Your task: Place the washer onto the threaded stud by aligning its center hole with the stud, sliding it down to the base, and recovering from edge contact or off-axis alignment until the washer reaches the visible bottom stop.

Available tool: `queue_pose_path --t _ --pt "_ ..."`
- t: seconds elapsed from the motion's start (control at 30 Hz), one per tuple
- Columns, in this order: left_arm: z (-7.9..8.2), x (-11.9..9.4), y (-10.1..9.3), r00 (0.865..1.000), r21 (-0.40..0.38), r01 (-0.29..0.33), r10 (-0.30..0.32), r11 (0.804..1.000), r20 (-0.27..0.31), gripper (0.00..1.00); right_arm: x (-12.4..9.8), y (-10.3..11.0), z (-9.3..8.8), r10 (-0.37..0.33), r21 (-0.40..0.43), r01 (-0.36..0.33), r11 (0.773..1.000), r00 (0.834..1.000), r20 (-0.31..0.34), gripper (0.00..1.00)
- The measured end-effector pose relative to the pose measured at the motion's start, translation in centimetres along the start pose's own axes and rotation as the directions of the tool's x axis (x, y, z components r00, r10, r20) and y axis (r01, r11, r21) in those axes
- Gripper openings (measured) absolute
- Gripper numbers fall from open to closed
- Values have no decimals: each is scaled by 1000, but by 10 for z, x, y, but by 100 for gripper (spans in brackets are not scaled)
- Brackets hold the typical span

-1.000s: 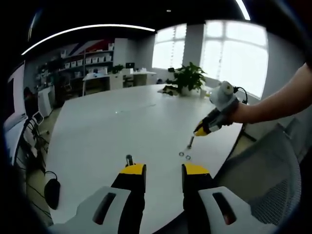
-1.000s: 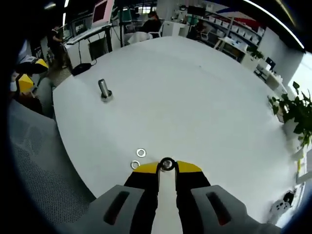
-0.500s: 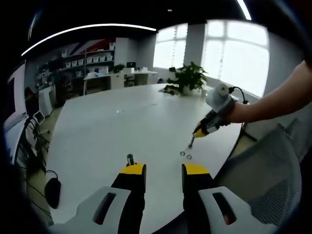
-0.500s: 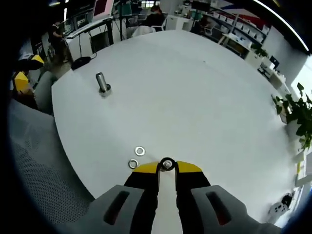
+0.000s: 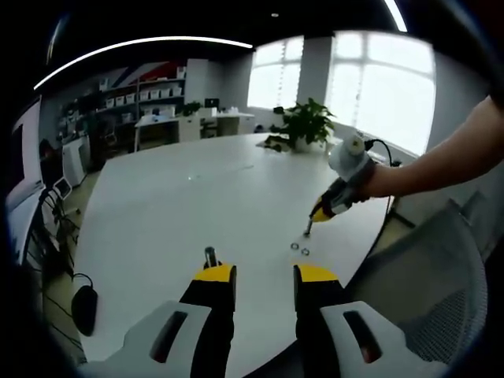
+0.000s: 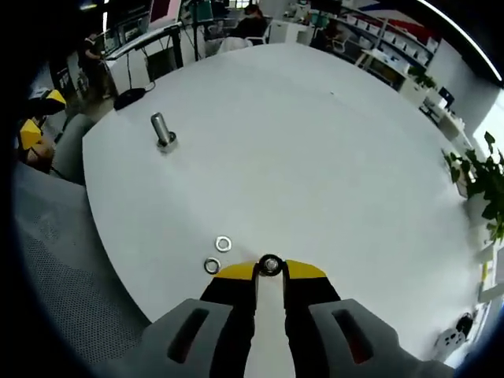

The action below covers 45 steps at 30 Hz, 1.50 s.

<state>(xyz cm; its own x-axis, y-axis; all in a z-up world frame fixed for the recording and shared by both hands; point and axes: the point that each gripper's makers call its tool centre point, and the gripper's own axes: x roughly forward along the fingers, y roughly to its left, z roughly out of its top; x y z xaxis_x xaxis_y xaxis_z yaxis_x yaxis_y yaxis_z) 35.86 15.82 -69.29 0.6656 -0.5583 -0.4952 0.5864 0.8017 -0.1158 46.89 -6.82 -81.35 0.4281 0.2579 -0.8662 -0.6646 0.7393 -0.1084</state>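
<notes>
The right gripper (image 6: 270, 269) is clamped on the rim of a small, flat, silver metal washer (image 6: 270, 264). It is light, stiff and probably slippery (2 spare washers (image 6: 217, 254) lie beside). The left gripper (image 5: 264, 276) stands apart near the grey threaded metal stud (image 6: 163, 131).

Right tongs (image 6: 270, 268) pinch closed on a washer (image 6: 270, 265) — left tongs (image 5: 265, 273) (idle) gape.

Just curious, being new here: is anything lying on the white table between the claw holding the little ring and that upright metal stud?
Only bare white table between the right claw and the upright metal stud, in the right gripper view. Two loose silver washers lie just beside the claw.
</notes>
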Motion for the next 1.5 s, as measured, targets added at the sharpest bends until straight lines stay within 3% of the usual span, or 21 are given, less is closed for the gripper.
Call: queue_pose_path --t 0.47,1.1,1.5 --pt "-1 0 0 1000 -6 1 -1 1000 -5 27 7 2 -4 17 -23 -18 1000 998 -54 14" --pt "-6 1 1 1000 -5 -2 2 1000 -26 26 36 7 -21 56 -35 -63 997 985 -164 14" --pt "-7 1 2 1000 -3 -5 5 1000 -30 26 39 8 -26 52 -58 -64 996 981 -188 15"
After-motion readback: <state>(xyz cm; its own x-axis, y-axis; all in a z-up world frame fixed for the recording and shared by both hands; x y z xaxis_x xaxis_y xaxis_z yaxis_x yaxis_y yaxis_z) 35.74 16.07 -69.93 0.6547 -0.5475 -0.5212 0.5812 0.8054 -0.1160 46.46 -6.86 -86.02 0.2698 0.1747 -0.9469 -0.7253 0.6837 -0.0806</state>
